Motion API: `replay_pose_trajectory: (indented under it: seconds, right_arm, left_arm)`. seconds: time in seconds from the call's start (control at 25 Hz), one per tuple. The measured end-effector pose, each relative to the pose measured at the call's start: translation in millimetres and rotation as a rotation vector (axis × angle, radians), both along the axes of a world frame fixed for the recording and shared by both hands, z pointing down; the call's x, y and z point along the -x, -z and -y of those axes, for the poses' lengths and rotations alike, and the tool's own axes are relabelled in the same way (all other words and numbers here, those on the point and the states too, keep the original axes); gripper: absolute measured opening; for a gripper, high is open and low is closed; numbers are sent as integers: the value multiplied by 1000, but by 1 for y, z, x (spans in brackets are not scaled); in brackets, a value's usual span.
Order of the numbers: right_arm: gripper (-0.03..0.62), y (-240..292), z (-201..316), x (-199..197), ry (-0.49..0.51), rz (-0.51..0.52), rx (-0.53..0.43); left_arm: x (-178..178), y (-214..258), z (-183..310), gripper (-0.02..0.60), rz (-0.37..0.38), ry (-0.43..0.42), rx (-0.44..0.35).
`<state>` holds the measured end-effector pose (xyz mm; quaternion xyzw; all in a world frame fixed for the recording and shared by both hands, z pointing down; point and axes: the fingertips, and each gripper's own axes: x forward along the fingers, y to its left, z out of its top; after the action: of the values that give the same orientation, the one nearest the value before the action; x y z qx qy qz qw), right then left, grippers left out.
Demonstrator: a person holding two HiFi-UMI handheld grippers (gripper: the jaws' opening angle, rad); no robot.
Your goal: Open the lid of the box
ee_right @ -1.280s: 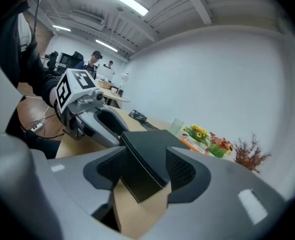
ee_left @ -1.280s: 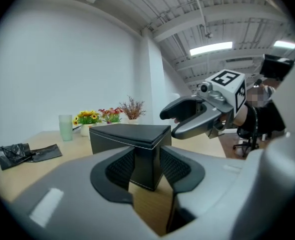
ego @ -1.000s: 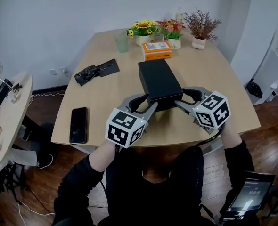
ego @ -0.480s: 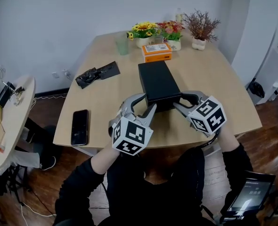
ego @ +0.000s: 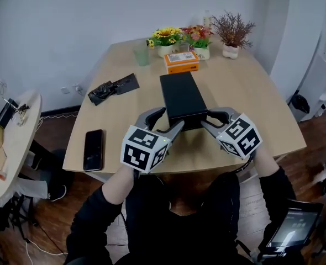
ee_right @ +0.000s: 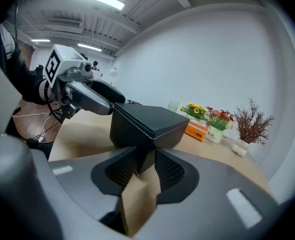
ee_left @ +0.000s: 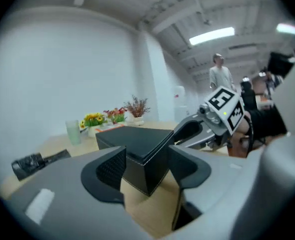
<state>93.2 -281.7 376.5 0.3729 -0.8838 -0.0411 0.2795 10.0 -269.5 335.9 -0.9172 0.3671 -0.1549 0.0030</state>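
At the centre of the frame, on the wooden table [ego: 251,93], the black box [ego: 180,97] sits with its lid down, its inside hidden. My left gripper [ego: 168,120] has just been opening its jaws; they stand apart around the box's lower left corner. My right gripper [ego: 208,119] has just been closing and pinches the lower right corner. Above the box lie an orange carton [ego: 181,61], a green cup [ego: 142,54] and potted flowers [ego: 166,40]. A phone [ego: 92,148] lies at lower left.

Head view looks down; gripper views, perhaps near-level, closely share the box [ego: 180,95]
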Motion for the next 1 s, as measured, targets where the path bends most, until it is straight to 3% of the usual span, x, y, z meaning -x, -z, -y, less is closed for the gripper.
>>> replay_pose_trajectory:
  seconds: [0.08, 0.28, 0.4, 0.52, 0.68, 0.76, 0.92, 1.0]
  right_arm:
    - [114, -1, 0, -1, -3, 5, 10]
    - [98, -1, 1, 0, -10, 14, 35]
    - [91, -2, 1, -1, -10, -8, 40]
    - [87, -3, 0, -2, -11, -4, 46]
    - [102, 0, 1, -4, -11, -40, -12]
    - [121, 13, -1, -6, -18, -45, -90]
    - [133, 63, -12, -4, -38, 23, -265]
    - [135, 77, -14, 4, -47, -7, -364]
  left_arm:
    - [2, -5, 6, 245, -52, 12, 66]
    - [4, -6, 13, 189, -51, 44, 18]
    - [1, -1, 11, 181, 39, 33, -132]
    - [-5, 6, 8, 207, 221, 6, -349]
    - [-8, 14, 5, 222, 251, -68, -374]
    - [-11, 27, 1, 222, 188, -115, -370]
    - [-21, 64, 2, 219, -99, -184, -259]
    - [-29, 83, 5, 201, -217, -210, -218]
